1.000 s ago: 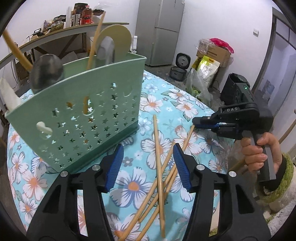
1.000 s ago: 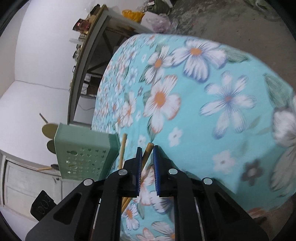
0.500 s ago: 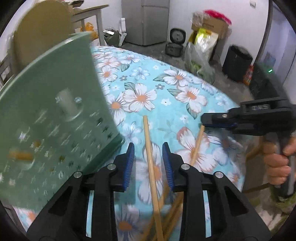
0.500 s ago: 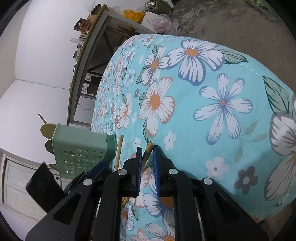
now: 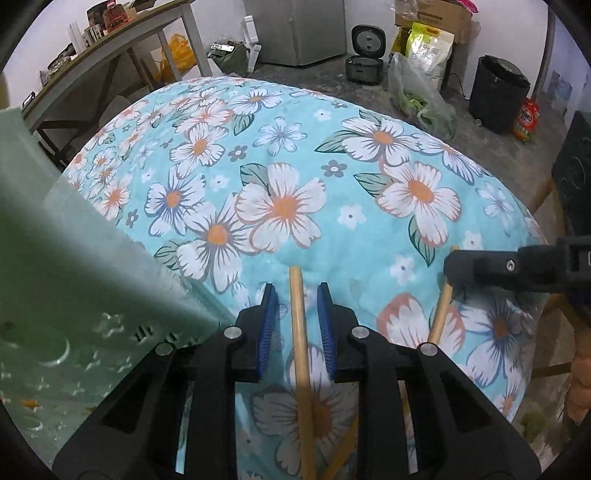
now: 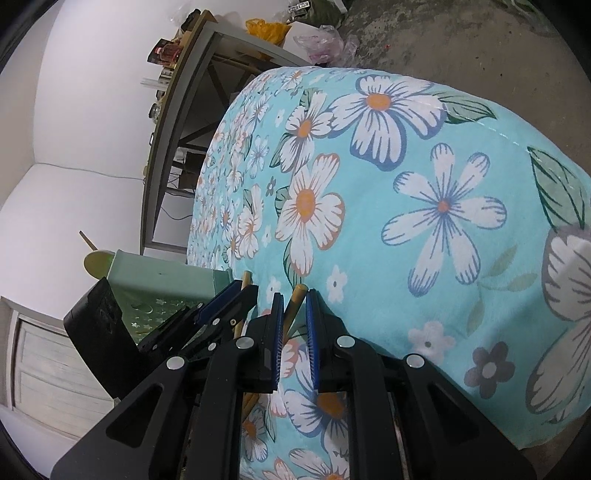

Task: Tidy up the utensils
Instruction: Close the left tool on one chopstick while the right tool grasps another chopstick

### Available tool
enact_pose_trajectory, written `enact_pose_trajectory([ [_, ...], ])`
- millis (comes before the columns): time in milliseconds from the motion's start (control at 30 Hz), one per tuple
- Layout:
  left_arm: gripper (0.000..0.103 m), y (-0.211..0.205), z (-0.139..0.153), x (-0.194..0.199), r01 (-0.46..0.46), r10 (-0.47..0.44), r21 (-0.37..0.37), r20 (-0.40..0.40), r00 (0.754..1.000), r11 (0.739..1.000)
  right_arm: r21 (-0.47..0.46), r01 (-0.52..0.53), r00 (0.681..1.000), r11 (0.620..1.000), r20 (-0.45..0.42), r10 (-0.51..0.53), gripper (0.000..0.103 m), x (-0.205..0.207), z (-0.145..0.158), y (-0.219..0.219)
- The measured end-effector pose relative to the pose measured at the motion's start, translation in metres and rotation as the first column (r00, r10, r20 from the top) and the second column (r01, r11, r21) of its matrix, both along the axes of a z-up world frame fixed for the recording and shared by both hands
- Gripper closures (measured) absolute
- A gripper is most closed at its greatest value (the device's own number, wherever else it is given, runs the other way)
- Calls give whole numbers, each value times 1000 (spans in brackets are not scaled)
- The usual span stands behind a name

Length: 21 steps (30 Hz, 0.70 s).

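Note:
Several wooden chopsticks lie on the flowered tablecloth (image 5: 280,147). My left gripper (image 5: 296,295) points steeply down over one chopstick (image 5: 300,339). Its jaws are closing, with that stick between the blue pads and a gap on each side. The green perforated utensil holder (image 5: 74,277) fills the left edge, very close. My right gripper (image 5: 448,266) hovers at the right over the end of a second chopstick (image 5: 441,314). In the right wrist view my right gripper (image 6: 294,295) is nearly closed; that chopstick (image 6: 291,310) lies on the cloth under the slit. The left gripper (image 6: 221,306) and holder (image 6: 162,280) are beside it.
A long shelf table (image 5: 110,48) with bottles stands at the back left. On the floor beyond the table are a fridge (image 5: 295,29), a rice cooker (image 5: 364,66), bags (image 5: 417,81) and a black bin (image 5: 498,92). A hand (image 5: 580,387) shows at the right edge.
My left gripper swung right, away from the holder, and sank toward the chopsticks while its jaws narrowed around one stick. It came into the right wrist view. The right gripper stayed put.

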State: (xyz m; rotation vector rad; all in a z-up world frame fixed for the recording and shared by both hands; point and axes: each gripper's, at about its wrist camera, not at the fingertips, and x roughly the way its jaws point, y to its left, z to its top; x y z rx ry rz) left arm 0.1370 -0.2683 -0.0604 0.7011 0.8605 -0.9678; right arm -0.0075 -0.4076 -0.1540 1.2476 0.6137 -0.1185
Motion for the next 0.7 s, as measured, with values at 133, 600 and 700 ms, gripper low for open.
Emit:
enact_pose_trajectory([
  [133,84,-6,-2,4,-3,3,8,-2,1000,1000,5,3,1000,1000,1,-3,91,-1,-1,0],
  [600,95,-8,-3,-3,8,-9,7,18,1000,1000,35,31,999,999,-10,-31,90,3,-2,4],
  [700,96,-8,-3,-3,9,-9,5,19,1000,1000,21,47,999,999,-18,-47,90,7,0,7],
])
